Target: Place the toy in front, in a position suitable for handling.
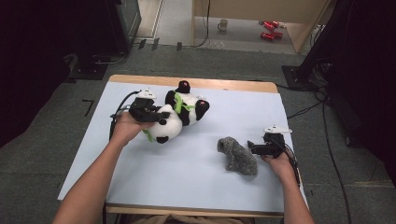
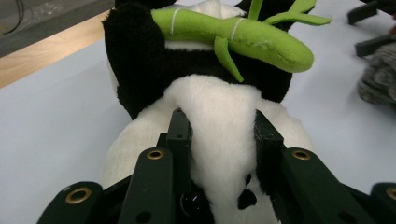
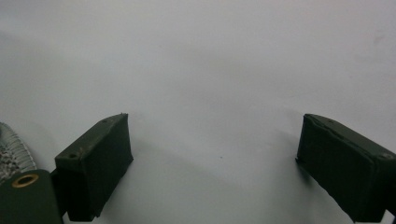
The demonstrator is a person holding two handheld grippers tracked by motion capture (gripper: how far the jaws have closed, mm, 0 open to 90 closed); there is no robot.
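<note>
Pinching the panda (image 2: 219, 140), left hand-held gripper (image 2: 223, 135); right hand-held gripper (image 3: 212, 149) wide open, empty.

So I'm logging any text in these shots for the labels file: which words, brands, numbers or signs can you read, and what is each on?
None can be read.
Panda toy: no tag or lettering shows, nor on its green bamboo.
Grey woolly thing: no label shows.
Red items on the floor beyond the table: too small and blurred to read any print.
Mug there: too small to tell.
</note>
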